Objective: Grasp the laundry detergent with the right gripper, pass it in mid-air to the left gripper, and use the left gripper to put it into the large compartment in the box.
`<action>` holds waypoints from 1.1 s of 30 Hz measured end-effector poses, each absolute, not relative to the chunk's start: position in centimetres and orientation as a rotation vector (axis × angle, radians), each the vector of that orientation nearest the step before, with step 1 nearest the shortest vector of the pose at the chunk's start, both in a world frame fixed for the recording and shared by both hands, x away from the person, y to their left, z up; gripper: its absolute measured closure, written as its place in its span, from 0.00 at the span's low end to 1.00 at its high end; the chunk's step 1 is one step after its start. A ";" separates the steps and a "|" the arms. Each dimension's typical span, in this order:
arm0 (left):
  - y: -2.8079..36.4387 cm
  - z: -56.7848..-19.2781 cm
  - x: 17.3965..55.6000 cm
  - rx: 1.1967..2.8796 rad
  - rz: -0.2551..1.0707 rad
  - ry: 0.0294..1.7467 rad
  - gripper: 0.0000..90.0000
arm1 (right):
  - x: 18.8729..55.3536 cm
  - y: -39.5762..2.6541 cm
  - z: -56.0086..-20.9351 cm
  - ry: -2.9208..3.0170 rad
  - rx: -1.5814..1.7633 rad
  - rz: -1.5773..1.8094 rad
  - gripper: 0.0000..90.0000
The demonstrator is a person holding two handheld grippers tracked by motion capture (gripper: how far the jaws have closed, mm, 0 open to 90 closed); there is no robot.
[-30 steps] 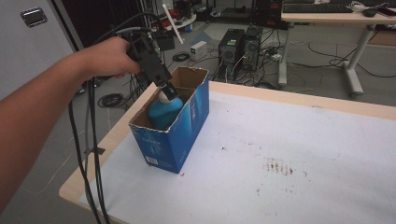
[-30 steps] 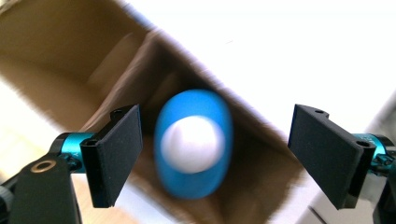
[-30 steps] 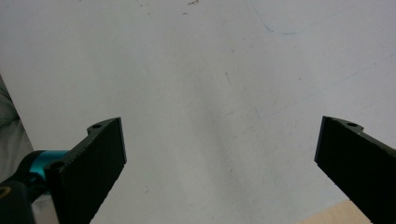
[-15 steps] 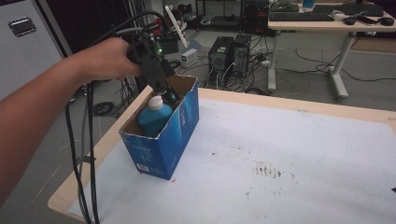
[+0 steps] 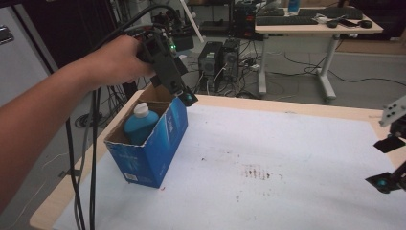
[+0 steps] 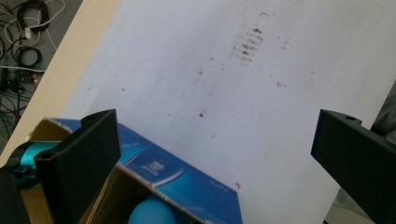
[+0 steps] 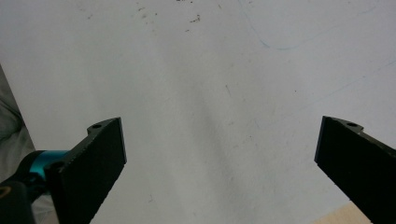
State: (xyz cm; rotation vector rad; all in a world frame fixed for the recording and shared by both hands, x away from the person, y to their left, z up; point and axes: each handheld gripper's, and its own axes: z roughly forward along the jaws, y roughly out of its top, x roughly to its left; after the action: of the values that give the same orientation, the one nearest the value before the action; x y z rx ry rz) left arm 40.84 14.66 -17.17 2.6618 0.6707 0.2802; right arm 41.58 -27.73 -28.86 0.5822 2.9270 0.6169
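Blue box [image 5: 163, 143] with brown inside, teal bottle [image 5: 139, 127] white-capped, white table cover [image 5: 287, 158] rust-speckled

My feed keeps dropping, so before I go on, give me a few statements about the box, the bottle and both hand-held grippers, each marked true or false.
1. The blue bottle stands inside the open blue box. True.
2. The left hand-held gripper is clamped on the bottle's white cap. False: its jaws are spread wide with nothing between them, above the box's far rim.
3. The right hand-held gripper is at the table's right edge, jaws open. True.
4. The box lies tipped on its side. False: it stands upright, opening facing up.
5. Brown stains mark the white table cover. True.
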 end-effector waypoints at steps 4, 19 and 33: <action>12.8 -17.7 41.2 2.657 0.235 0.646 0.02 | 41.5 -27.6 -28.9 2.924 0.580 0.626 0.01; 8.1 -20.9 42.4 2.699 0.179 0.608 0.02 | 41.4 -27.1 -29.2 2.917 0.569 0.642 0.01; 3.9 -25.9 42.7 2.733 0.134 0.552 0.02 | 41.7 -26.7 -30.2 2.912 0.578 0.653 0.01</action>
State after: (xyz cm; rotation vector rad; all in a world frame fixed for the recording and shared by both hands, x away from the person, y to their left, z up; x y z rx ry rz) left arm 42.66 3.91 -25.87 2.7331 0.5519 0.1336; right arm 41.68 -26.74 -30.17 0.5785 2.9125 0.6533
